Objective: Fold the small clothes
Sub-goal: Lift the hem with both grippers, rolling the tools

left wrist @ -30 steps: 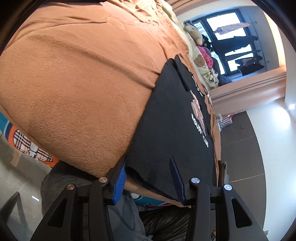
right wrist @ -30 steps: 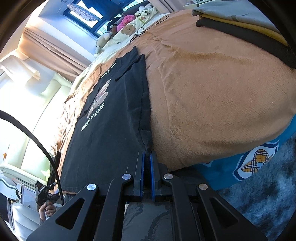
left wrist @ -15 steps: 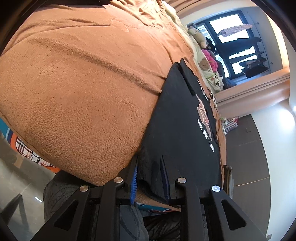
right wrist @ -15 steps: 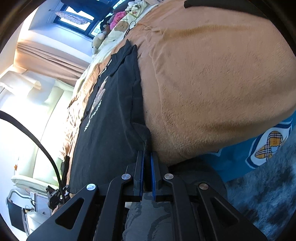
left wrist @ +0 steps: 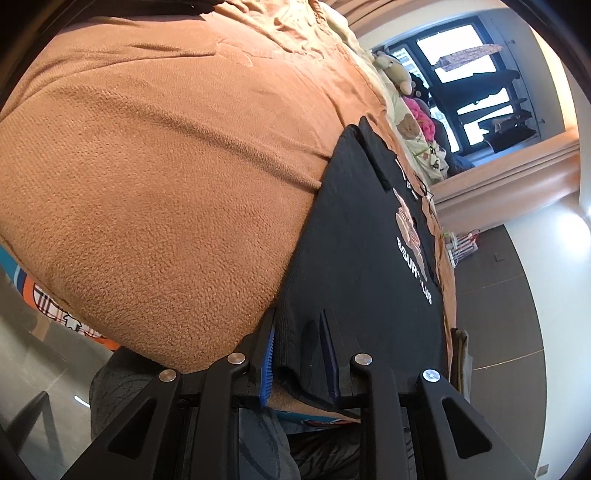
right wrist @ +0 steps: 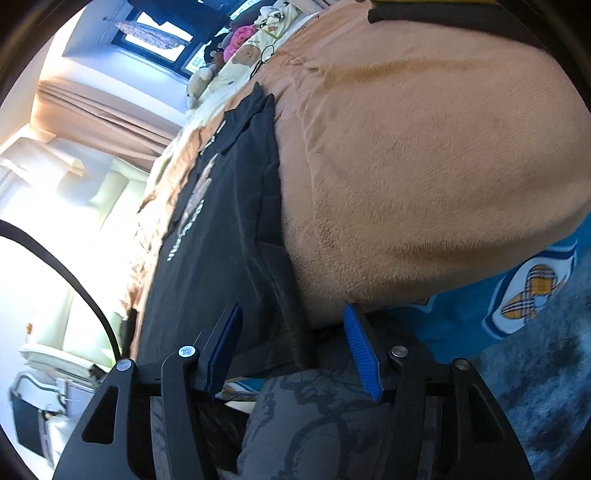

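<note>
A black T-shirt [left wrist: 354, 236] with a bear print and white lettering lies flat on the orange blanket [left wrist: 166, 177], its hem at the bed's near edge. My left gripper [left wrist: 297, 352] is at the hem's left corner, its blue pads [left wrist: 266, 363] partly closed with the hem fabric between them. In the right wrist view the same T-shirt [right wrist: 218, 236] lies on the blanket [right wrist: 424, 166]. My right gripper [right wrist: 291, 347] is open wide around the hem's right corner, and its pads [right wrist: 360, 350] do not touch the cloth.
Stuffed toys and pillows [left wrist: 410, 122] lie at the bed's far end by a dark window [left wrist: 476, 81]. Folded clothes [right wrist: 461, 14] sit on the blanket at the right. A blue patterned sheet [right wrist: 528, 291] hangs below the bed edge. My grey-trousered legs [right wrist: 317, 424] are beneath the grippers.
My right gripper was shut on the hem corner and has opened, letting it go. My left gripper has narrowed from wide open around the other hem corner.
</note>
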Available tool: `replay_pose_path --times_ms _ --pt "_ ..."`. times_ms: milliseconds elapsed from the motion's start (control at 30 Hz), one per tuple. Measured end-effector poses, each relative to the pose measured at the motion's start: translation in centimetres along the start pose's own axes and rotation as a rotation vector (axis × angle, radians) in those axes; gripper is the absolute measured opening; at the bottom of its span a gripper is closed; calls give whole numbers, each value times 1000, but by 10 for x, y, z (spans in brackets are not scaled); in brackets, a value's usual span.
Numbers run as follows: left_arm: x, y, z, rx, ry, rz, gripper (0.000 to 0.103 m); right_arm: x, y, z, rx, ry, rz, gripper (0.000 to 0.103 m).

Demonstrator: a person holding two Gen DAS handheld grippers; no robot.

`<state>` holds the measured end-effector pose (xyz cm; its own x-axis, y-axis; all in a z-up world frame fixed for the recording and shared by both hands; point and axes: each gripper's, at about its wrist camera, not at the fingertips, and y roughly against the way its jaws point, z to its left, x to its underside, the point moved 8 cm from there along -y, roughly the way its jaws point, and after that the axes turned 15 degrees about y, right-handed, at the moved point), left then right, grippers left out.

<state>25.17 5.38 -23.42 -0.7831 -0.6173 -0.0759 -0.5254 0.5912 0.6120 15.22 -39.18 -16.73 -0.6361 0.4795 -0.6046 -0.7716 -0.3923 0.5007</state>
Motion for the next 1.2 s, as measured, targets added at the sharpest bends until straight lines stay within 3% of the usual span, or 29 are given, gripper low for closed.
replay_pose_path --times_ms 133,233,400,567,667,700,733,767,800,867,900,1067,1200 --pt "0 0 1 4 2 3 24 7 -17 1 -62 0 42 55" --pt "0 0 1 7 1 6 24 5 -26 10 -109 22 61 45" --pt "-3 1 0 12 -5 8 24 -10 -16 35 -184 96 15 39" --pt "-4 2 1 22 1 8 24 -15 -18 15 -106 49 10 39" --pt "-4 2 2 22 -2 6 23 -10 -23 10 -110 3 -2 39" --pt "-4 2 2 21 -3 5 21 -8 -24 13 -111 0 -4 39" --pt "-5 2 4 7 -7 -3 9 -7 -24 16 -107 6 -4 39" --pt "-6 2 7 -19 -11 -16 4 -6 -24 20 -103 15 -2 39" --pt "-6 2 8 -17 -8 -21 4 -7 -26 24 -93 30 6 36" --pt "-7 3 6 -16 -17 -32 3 -10 -27 29 -59 49 18 9" --pt "-7 5 4 -16 -32 -40 3 -11 -25 29 -38 57 17 5" --pt "-9 24 -14 53 -54 -60 2 -19 1 41 -6 79 -27 2" --pt "-9 38 -29 97 -60 -60 2 -21 27 55 -42 88 -72 2"
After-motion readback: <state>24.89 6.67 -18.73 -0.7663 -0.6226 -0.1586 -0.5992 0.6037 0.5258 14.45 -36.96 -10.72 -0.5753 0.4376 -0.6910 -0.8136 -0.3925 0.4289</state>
